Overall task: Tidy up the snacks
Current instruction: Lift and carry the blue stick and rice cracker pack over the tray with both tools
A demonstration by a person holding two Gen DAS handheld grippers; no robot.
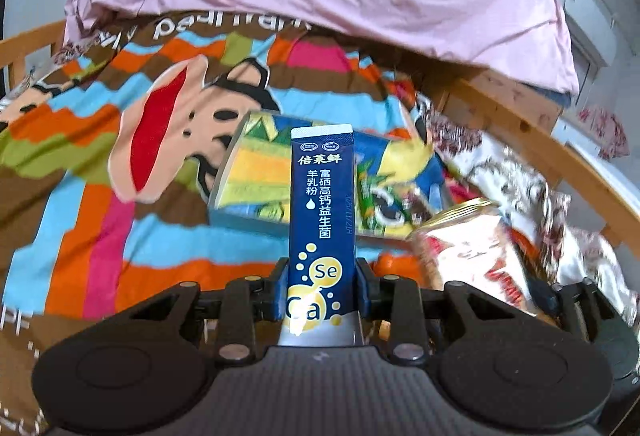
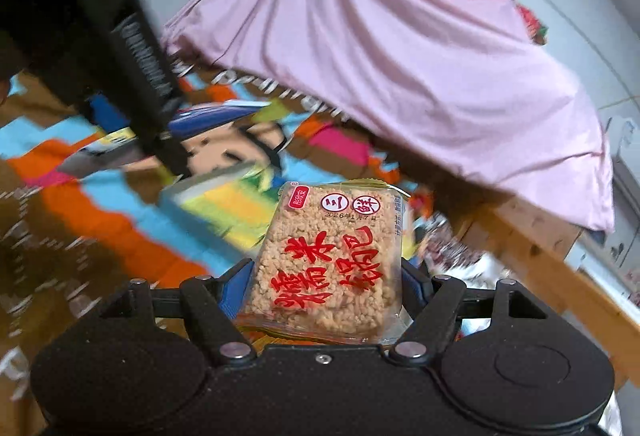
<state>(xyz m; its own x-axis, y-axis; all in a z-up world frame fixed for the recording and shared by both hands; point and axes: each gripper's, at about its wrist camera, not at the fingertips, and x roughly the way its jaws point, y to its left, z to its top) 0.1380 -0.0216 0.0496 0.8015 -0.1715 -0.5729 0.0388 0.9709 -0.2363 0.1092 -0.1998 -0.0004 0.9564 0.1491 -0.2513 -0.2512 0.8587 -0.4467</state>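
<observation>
L claw [image 1: 322, 290] is clenched on a tall, narrow dark-blue foil sachet w/ white top band and yellow bubbles [image 1: 322, 211]. The sachet stands upright between the blue pads, long axis running straight out ahead of the claw, lower end pinched, top end free.

R claw [image 2: 326, 290] is clamped on a flat, clear-wrapped square rice-crisp cake w/ red characters [image 2: 328, 260]. Its jaws stand wide because the cake is wide; the pads press its two side edges, and the flat face tilts up and away from the claw.

Key relation: the flat box w/ bright yellow-green-blue cartoon print [image 1: 256, 175] lies on the bed right ahead of and below the L claw, directly behind the sachet, so the L side looks nearer to it. From the R claw the same box sits ahead and to the left, past the cake's far-left corner. Prob. the drop spot, but that's a guess.

Hard to read: box opening not visible, can't tell if it has a lid. More crinkly silver-red snack packets [image 1: 516, 187] lie ahead-right of the L claw, blurred. Both views have motion smear. A dark blurred shape upper-left in the R view is likely the other tool.
</observation>
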